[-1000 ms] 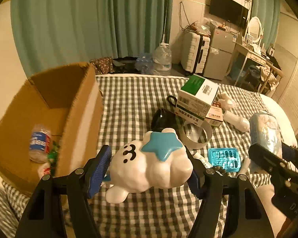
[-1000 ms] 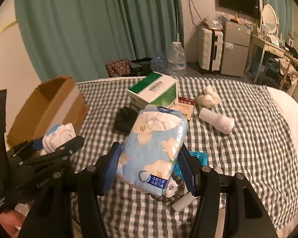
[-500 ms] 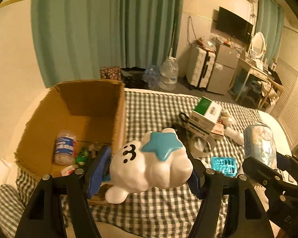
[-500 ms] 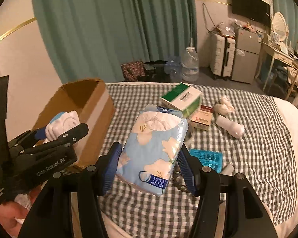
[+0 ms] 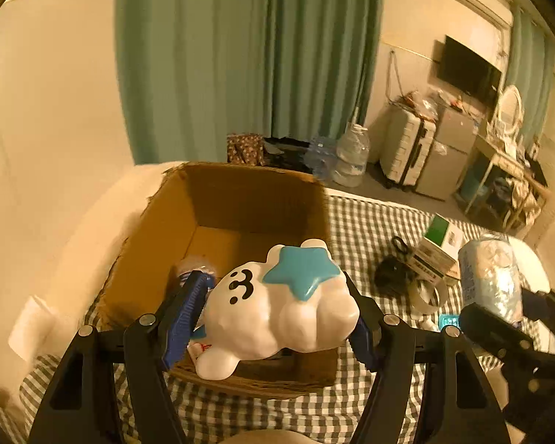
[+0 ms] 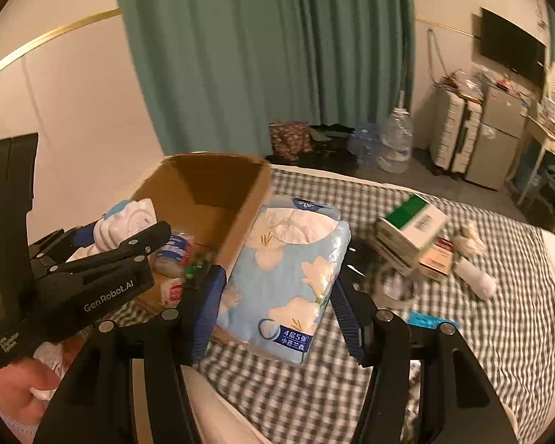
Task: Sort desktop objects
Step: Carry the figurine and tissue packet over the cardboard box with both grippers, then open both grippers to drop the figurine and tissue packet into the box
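The left gripper (image 5: 277,314) clenched the toy (image 5: 277,310) above the box (image 5: 240,199); the right gripper (image 6: 277,296) clenched the tissues (image 6: 288,270) beside its wall, which they might snag.

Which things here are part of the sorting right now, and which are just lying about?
In play:
- white figurine with a blue star, in left tool
- blue floral tissue pack, in right tool
- open brown cardboard box

Lying about:
- green-and-white carton
- white cylindrical bottle
- black pouch
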{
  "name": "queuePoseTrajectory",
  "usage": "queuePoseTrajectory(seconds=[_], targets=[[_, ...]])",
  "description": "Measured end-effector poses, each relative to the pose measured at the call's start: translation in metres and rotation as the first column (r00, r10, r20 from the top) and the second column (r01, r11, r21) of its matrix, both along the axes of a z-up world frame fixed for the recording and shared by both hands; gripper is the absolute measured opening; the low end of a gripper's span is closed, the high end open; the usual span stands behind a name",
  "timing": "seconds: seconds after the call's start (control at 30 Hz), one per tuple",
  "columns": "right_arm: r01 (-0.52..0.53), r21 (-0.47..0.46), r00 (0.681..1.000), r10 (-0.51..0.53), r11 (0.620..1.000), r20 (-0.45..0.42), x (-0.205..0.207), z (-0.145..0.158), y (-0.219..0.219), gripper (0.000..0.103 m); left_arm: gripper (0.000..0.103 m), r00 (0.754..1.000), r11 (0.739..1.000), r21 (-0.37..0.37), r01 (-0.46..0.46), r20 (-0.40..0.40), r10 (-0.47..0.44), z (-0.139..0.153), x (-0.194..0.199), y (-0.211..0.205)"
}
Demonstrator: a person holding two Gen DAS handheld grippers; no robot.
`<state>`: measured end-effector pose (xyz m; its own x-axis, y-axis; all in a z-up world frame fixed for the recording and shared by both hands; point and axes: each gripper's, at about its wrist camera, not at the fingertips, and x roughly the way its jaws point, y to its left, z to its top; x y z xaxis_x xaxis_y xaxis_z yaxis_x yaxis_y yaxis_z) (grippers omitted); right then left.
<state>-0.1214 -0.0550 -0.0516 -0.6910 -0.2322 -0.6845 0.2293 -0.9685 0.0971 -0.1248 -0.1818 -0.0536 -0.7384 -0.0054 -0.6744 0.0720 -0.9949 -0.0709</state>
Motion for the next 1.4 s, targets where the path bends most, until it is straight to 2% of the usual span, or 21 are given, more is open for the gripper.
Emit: queuePoseTrajectory(seconds=[0.3, 0.53, 0.9, 1.0, 1.17, 1.27, 1.4], targets=[[-0.105, -0.012, 0.994, 0.105, 0.994, 0.029, -0.026, -0.012, -0.054, 0.058, 0.071, 0.995, 0.997, 0.014, -0.082, 0.051, 0.081, -0.023, -0.01, -0.05], [-0.116, -0.024, 0.991, 0.117, 0.993, 0.06, -0.051, -0.032, -0.071, 0.058, 0.071, 0.99, 0.996, 0.026, -0.084, 0.114, 0.081, -0.049, -0.023, -0.067], [-0.116, -0.02, 0.987, 0.118, 0.993, 0.113, -0.079, -0.058, -0.083, 0.058, 0.071, 0.985, 0.995, 0.043, -0.088, 0.151, 0.081, -0.074, -0.035, -0.08], [-0.118, -0.019, 0.986, 0.119, 0.993, 0.118, -0.083, -0.061, -0.085, 0.058, 0.074, 0.986, 0.994, 0.056, -0.095, 0.144, 0.087, -0.075, -0.034, -0.083], [-0.113, -0.013, 0.985, 0.114, 0.993, 0.13, -0.091, -0.065, -0.09, 0.058, 0.091, 0.987, 0.991, 0.056, -0.118, 0.118, 0.111, -0.073, -0.03, -0.09], [-0.115, -0.018, 0.984, 0.116, 0.993, 0.135, -0.091, -0.067, -0.093, 0.058, 0.091, 0.986, 0.988, 0.057, -0.142, 0.096, 0.137, -0.069, -0.027, -0.094], [-0.121, -0.017, 0.983, 0.122, 0.992, 0.138, -0.093, -0.069, -0.097, 0.058, 0.091, 0.981, 0.984, 0.066, -0.166, 0.107, 0.159, -0.071, -0.026, -0.102]])
